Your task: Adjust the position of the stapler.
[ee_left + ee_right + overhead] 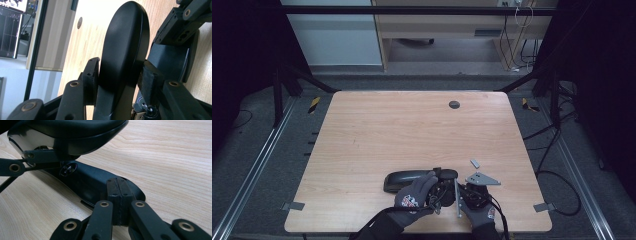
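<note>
A black clamshell case (404, 181) lies near the table's front edge, hinged open. In the left gripper view its glossy oval lid (125, 47) stands up between the pads, and my left gripper (120, 76) is shut on it across its width. The case's lower shell (85, 182) lies flat on the wood, with the raised lid (75, 132) above it. My right gripper (117, 187) is shut, pads pressed together at the near end of the lower shell. I cannot tell whether its rim is pinched between them. In the high view both gloved hands hold the left gripper (442, 189) and the right gripper (463, 194) side by side.
The wooden table (412, 130) has a round cable hole (454, 104) near its far edge. A small grey piece (474, 163) lies just beyond the right gripper's grey plate (483, 179). Cables run over the floor at the right (557, 180).
</note>
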`<state>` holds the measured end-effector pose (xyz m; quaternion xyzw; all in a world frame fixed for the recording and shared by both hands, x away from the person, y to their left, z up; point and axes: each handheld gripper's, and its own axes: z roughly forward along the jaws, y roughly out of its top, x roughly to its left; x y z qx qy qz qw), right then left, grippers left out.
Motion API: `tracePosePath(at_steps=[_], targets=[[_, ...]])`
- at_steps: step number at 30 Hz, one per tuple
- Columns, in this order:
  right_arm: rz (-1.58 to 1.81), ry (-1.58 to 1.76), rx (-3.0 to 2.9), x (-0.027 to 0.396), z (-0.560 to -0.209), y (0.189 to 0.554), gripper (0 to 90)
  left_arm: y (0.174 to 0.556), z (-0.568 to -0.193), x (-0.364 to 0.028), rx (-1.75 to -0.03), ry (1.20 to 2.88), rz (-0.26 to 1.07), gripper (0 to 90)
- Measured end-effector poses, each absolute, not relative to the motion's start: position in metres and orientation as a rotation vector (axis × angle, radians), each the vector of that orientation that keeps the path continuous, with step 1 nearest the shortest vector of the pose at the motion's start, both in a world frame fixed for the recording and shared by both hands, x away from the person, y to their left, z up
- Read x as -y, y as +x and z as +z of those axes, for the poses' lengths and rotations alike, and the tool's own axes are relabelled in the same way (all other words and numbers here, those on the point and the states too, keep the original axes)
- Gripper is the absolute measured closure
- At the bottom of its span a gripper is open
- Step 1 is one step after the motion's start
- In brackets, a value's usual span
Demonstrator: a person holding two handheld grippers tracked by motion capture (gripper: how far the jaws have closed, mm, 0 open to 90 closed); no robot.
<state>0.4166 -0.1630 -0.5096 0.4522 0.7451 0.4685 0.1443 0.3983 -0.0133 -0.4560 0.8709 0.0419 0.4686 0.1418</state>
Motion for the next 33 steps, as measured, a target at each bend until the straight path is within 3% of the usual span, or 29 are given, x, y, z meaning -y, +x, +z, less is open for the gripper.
tracePosePath(at_steps=[33], targets=[[1.368,1.321,-2.140,0.1643,-0.5105,0.4170,90.0,0.3982,-0.4538,0.0105,-0.109,2.506,1.332,55.0]])
